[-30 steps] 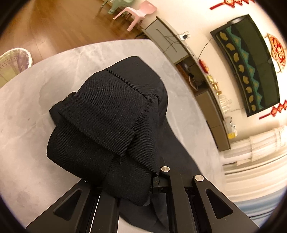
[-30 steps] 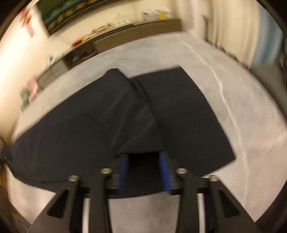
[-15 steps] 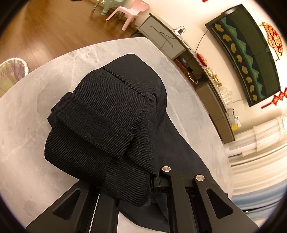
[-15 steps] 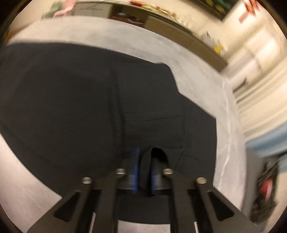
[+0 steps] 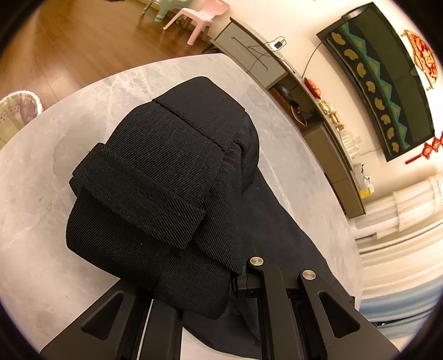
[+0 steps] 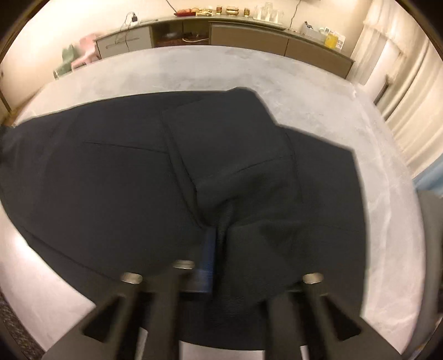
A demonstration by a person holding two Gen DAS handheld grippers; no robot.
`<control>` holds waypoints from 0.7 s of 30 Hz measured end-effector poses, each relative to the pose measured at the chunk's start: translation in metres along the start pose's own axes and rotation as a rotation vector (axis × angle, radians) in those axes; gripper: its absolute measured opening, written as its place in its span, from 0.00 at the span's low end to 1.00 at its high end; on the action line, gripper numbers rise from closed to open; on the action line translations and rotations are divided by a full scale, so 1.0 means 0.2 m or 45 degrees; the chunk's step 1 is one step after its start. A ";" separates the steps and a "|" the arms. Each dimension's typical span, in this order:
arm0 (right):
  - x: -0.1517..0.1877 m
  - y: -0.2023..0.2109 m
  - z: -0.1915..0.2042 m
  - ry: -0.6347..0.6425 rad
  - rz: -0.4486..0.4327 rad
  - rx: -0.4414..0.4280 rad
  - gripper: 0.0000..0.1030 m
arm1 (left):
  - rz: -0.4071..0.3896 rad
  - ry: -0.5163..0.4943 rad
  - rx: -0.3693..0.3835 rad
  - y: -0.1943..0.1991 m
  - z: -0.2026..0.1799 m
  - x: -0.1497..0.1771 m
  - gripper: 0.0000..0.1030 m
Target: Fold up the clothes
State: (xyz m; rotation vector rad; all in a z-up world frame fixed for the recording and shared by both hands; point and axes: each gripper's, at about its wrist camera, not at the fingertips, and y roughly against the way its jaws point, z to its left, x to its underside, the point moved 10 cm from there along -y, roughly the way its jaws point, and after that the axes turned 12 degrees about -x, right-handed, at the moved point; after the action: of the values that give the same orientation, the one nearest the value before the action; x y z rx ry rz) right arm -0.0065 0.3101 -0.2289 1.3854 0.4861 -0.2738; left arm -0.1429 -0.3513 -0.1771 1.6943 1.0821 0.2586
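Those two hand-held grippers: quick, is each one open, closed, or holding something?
Left hand-held gripper: closed on a bunched fold of the black garment.
Right hand-held gripper: closed, pinching a ridge of the same black garment.

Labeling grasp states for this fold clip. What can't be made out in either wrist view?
- Left wrist: left gripper fingertips, buried under the bunched black garment.
- Right wrist: right gripper, one blue pad shows; cloth covers the other.
- Right wrist: garment's left end, cut off by the lens edge.

A home living room; wood floor [image 5: 69, 49]; pink child's chair [image 5: 199, 19]; wall television [image 5: 387, 83]; long sideboard [image 6: 249, 36]; curtains [image 6: 409, 110].
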 end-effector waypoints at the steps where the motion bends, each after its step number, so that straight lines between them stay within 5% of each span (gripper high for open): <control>1: -0.03 0.04 -0.03 -0.027 -0.047 0.018 0.06 | -0.001 -0.008 0.001 0.00 0.00 0.00 0.09; 3: -0.08 0.19 -0.13 -0.188 -0.210 -0.030 0.05 | -0.007 -0.026 -0.003 0.01 0.01 0.00 0.09; 6: -0.02 0.42 -0.43 -0.709 -0.520 -0.245 0.05 | 0.004 -0.035 -0.005 0.00 0.03 -0.01 0.11; 11: 0.31 0.20 -0.57 -1.091 -0.367 -0.409 0.05 | 0.019 -0.020 0.019 -0.01 0.05 -0.01 0.11; 16: 0.26 0.26 -0.54 -1.101 -0.397 -0.483 0.05 | 0.021 -0.021 0.066 0.05 0.07 0.01 0.11; 21: 0.38 0.28 -0.58 -1.070 -0.338 -0.392 0.07 | 0.120 0.088 0.100 0.05 0.21 0.06 0.33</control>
State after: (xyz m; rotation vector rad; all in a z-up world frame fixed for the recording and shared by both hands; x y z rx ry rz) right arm 0.0652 0.4400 -0.2297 0.7981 -0.0018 -0.9096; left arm -0.1051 -0.3697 -0.1897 1.8210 1.0766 0.3410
